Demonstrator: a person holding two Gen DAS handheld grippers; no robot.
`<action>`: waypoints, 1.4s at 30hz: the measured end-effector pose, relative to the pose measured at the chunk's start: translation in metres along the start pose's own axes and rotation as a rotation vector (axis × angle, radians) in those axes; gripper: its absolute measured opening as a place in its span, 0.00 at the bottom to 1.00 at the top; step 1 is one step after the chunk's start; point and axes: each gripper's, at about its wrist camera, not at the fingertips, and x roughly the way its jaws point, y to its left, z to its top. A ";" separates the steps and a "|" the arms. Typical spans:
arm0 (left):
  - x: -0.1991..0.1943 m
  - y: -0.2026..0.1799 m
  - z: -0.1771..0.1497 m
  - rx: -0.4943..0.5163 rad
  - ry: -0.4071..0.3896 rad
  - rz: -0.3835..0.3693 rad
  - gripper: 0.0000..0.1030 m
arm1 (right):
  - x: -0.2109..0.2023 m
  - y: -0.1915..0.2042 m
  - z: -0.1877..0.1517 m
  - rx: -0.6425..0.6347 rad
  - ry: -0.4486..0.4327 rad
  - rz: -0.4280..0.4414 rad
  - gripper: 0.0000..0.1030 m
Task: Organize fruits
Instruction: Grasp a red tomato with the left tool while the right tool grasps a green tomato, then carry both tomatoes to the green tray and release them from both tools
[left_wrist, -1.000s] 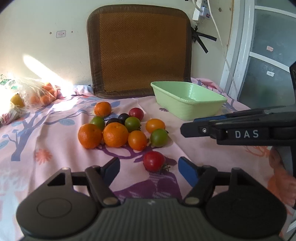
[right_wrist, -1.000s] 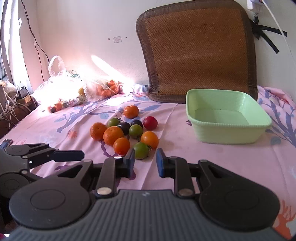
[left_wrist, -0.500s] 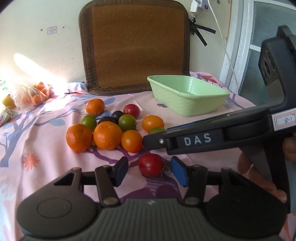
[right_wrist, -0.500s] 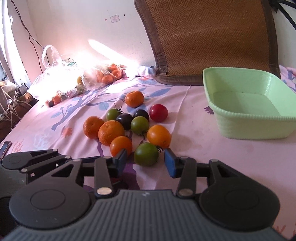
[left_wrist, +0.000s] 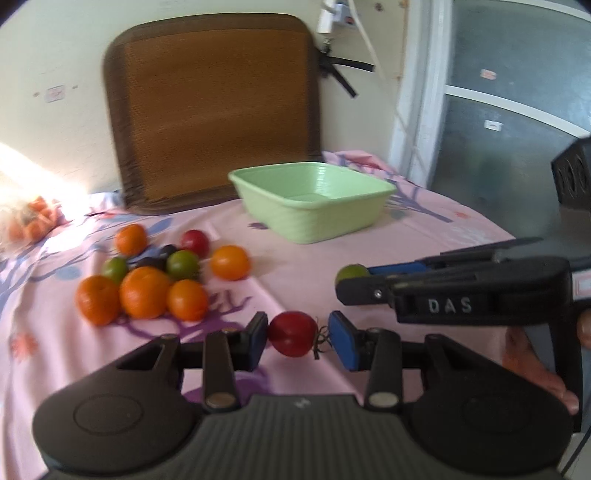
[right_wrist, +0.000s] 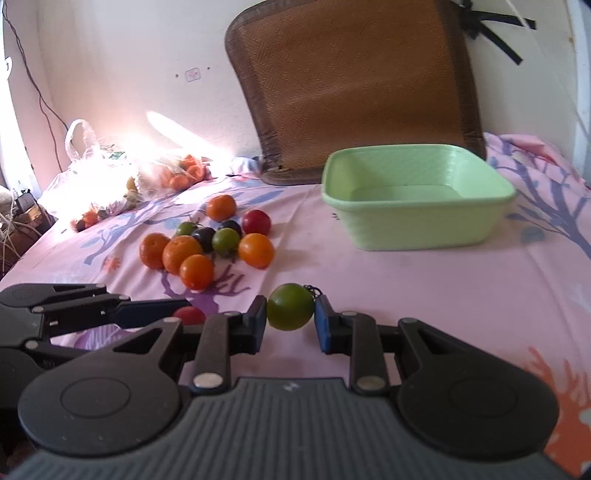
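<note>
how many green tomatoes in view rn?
3: one green tomato in the right gripper, two in the cluster. The bags at the back may hide more.

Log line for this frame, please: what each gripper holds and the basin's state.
left gripper: shut on red tomato | right gripper: shut on green tomato | green basin: empty | fruit pile: on cloth
</note>
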 end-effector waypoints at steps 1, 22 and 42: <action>0.004 -0.007 0.002 0.008 0.007 -0.014 0.36 | -0.007 -0.005 -0.004 0.006 -0.007 -0.021 0.30; 0.035 -0.072 0.001 0.124 0.053 -0.051 0.36 | -0.056 -0.041 -0.050 -0.047 -0.083 -0.173 0.30; 0.139 0.019 0.137 -0.098 0.102 -0.022 0.37 | 0.033 -0.114 0.069 0.060 -0.160 -0.129 0.30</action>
